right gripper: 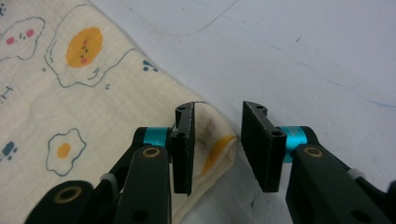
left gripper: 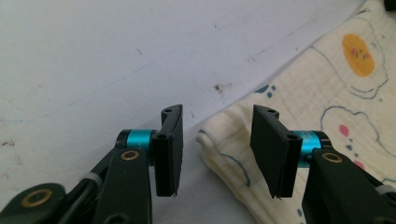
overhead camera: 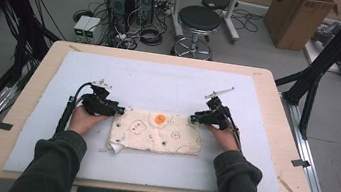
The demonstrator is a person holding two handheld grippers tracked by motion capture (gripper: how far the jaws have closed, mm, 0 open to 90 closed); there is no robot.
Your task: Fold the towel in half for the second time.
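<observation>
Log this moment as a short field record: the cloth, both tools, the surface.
cloth: folded cream cloth printed with fried eggs, lying flat
surface: pale blue mat on a wooden table
left tool: left tool at the cloth's far left corner, jaws open, corner lying between them, pads not pressing on it
right tool: right tool at the cloth's far right corner, jaws open, corner between them, not yet clamped
near left corner: small loop tag sticking out

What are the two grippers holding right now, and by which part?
Nothing yet. The left gripper and the right gripper each straddle a far corner of the folded egg-print cloth, jaws open, pads not pressing it.
</observation>
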